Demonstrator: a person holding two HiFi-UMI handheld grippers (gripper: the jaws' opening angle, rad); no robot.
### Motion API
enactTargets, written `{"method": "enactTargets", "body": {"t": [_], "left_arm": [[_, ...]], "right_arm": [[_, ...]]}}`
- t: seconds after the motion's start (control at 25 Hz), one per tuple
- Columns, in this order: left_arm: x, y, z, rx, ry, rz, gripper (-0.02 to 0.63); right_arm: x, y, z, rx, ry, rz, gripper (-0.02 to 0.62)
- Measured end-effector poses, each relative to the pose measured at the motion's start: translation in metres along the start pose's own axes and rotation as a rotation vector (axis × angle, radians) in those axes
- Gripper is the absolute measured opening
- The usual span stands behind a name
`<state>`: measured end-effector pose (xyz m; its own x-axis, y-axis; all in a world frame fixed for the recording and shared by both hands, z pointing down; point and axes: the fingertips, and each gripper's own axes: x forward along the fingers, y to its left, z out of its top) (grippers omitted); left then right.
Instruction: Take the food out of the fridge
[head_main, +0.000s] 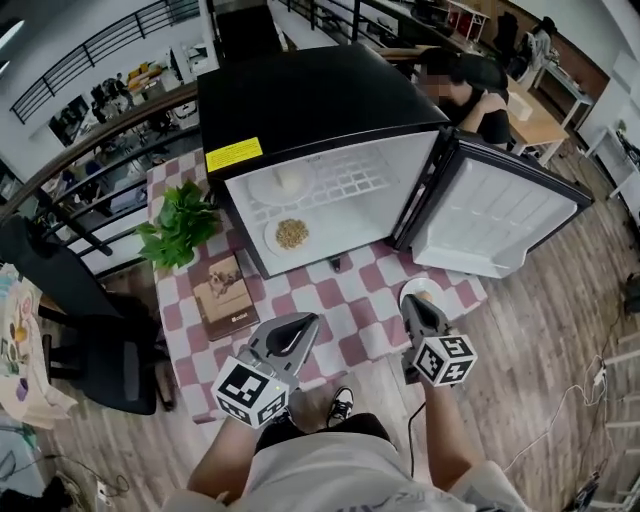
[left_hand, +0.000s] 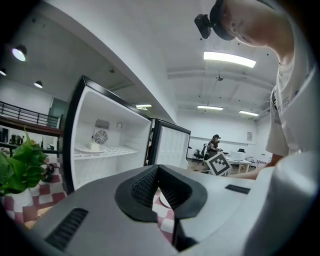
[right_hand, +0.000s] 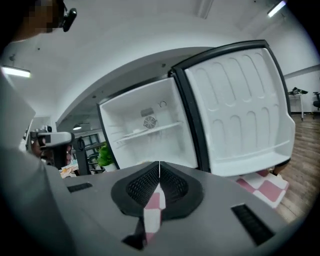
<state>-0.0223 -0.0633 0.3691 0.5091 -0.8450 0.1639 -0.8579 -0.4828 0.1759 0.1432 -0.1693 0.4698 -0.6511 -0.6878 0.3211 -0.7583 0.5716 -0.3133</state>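
A black fridge (head_main: 300, 100) stands on the back half of the desk (head_main: 340, 300), which is covered with a pink-and-white checked cloth. Its door (head_main: 500, 215) is swung wide open past the desk's right edge.

Both portions of food are inside the fridge. On the wire shelf (head_main: 350, 180), at its left end, a white piece of food (head_main: 290, 178) sits on a pale plate (head_main: 268, 190). Below it, on the fridge floor, a second plate (head_main: 272, 240) holds a heap of brown crumbly food (head_main: 291, 234).

The left tool (head_main: 303, 322) is held over the desk's front edge with its tips towards the fridge opening. The left gripper view shows its jaws clenched tip to tip with nothing between them. The right tool (head_main: 414, 301) is held near the desk's front right corner, well apart from the fridge. Its jaws are also pressed together and empty, with only the checked cloth showing behind them.

A white dish (head_main: 421, 288) lies on the desk just beyond the right tool's tips and below the open door. Whether anything is on it cannot be told.

A green potted plant (head_main: 180, 225) stands at the desk's left edge beside the fridge. A wooden box (head_main: 228, 295) lies in front of it, nearer the front edge.
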Motion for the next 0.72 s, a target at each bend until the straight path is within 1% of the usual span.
{"method": "enactTargets", "body": {"t": [0.2,0.32,0.44,0.6,0.72], "left_arm": [[-0.04,0.031,0.019,0.06,-0.049,0.126,0.002],[-0.063,0.047,0.028,0.092,-0.065,0.202,0.002],[-0.087,0.061,0.035,0.115,-0.078,0.268,0.002],[-0.115,0.077,0.039,0.119,-0.094,0.344,0.002],[-0.131,0.087,0.04,0.119,-0.098,0.387,0.002]], "right_arm": [[0.016,0.069,0.048,-0.042,-0.083,0.145,0.025],[0.024,0.109,0.068,-0.06,-0.111,0.23,0.025],[0.033,0.148,0.08,-0.078,-0.12,0.306,0.025],[0.041,0.195,0.086,-0.116,-0.121,0.393,0.025],[0.043,0.222,0.087,-0.151,-0.124,0.442,0.025]]}}
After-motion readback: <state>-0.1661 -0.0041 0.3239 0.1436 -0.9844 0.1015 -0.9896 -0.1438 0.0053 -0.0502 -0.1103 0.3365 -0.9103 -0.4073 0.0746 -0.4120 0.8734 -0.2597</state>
